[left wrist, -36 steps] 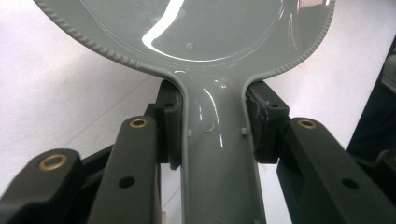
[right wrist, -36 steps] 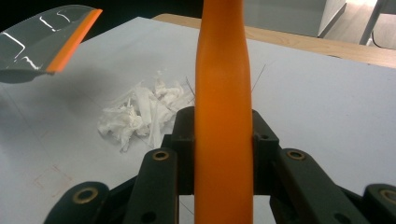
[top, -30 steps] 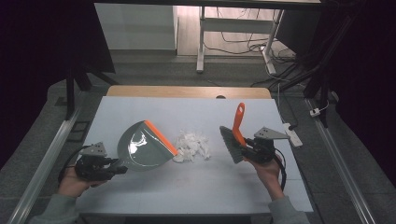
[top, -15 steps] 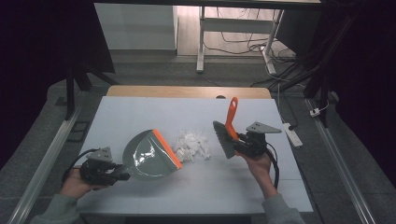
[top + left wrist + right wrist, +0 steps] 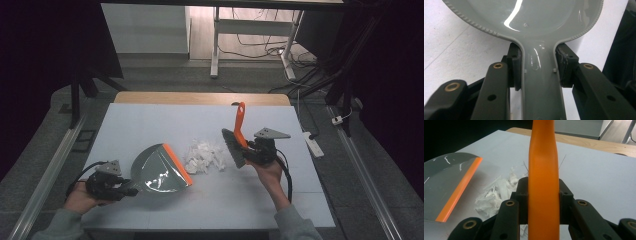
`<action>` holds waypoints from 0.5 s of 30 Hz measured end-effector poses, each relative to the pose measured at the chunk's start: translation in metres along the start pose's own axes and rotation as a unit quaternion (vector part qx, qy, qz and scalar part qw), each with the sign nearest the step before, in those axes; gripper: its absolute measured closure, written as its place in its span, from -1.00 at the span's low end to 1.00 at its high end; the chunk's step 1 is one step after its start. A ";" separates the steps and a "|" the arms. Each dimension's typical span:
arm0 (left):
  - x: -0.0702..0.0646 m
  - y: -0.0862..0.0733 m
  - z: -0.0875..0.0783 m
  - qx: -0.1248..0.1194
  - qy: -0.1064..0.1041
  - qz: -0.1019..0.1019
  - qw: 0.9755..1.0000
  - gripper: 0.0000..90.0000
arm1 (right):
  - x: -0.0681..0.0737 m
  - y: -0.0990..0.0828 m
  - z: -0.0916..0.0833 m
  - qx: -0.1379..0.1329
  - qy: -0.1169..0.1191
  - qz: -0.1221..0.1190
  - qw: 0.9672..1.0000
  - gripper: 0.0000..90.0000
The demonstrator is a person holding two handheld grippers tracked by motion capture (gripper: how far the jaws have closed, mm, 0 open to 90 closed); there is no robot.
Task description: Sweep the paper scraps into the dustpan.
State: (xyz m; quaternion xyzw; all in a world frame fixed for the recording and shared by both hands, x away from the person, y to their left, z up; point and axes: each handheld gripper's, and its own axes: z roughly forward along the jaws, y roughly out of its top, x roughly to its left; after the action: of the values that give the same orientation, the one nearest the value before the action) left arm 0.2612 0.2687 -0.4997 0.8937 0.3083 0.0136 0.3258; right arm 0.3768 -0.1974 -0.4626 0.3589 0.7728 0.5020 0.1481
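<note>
- Grey dustpan (image 5: 159, 172) lies flat on the white surface (image 5: 150, 125), its orange lip (image 5: 177, 164) facing the paper scraps (image 5: 205, 156).
- We clamp the left gripper (image 5: 131, 187) on the dustpan's handle; in the left gripper view the pads (image 5: 564, 65) press both sides of that handle.
- We hold the brush (image 5: 239, 136) in the right gripper (image 5: 246, 153), jaws closed on its orange handle (image 5: 543, 182), which points away from us.
- Its dark bristles (image 5: 232, 147) stand just right of the scraps.
- Scraps sit in a loose heap between lip and bristles, near mid-surface.
- Whether the bristles touch the scraps, we cannot tell.
</note>
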 end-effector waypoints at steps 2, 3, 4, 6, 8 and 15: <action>0.000 0.000 0.000 0.002 0.002 -0.001 1.000 0.37 | -0.001 0.000 0.001 -0.001 -0.004 0.002 1.000 0.56; 0.000 0.000 0.000 0.003 0.002 0.000 1.000 0.37 | -0.002 0.000 0.001 -0.002 -0.007 0.005 1.000 0.56; 0.000 0.000 0.001 0.004 0.003 0.000 1.000 0.37 | -0.003 0.000 0.001 -0.002 -0.007 0.006 1.000 0.56; 0.000 -0.001 0.001 0.008 0.003 0.003 1.000 0.37 | -0.005 0.000 0.003 -0.001 -0.009 0.007 1.000 0.56; 0.000 -0.001 0.002 0.011 0.004 0.006 1.000 0.37 | -0.007 0.000 0.004 0.001 -0.012 0.008 1.000 0.56; -0.001 0.000 0.008 0.020 -0.006 0.012 1.000 0.37 | -0.010 0.000 0.011 0.010 -0.014 0.012 1.000 0.56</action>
State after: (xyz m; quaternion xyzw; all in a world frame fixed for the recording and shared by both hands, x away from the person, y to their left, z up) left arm 0.2623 0.2633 -0.5059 0.9037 0.2956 0.0062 0.3097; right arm 0.3900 -0.1973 -0.4686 0.3764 0.7711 0.4914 0.1492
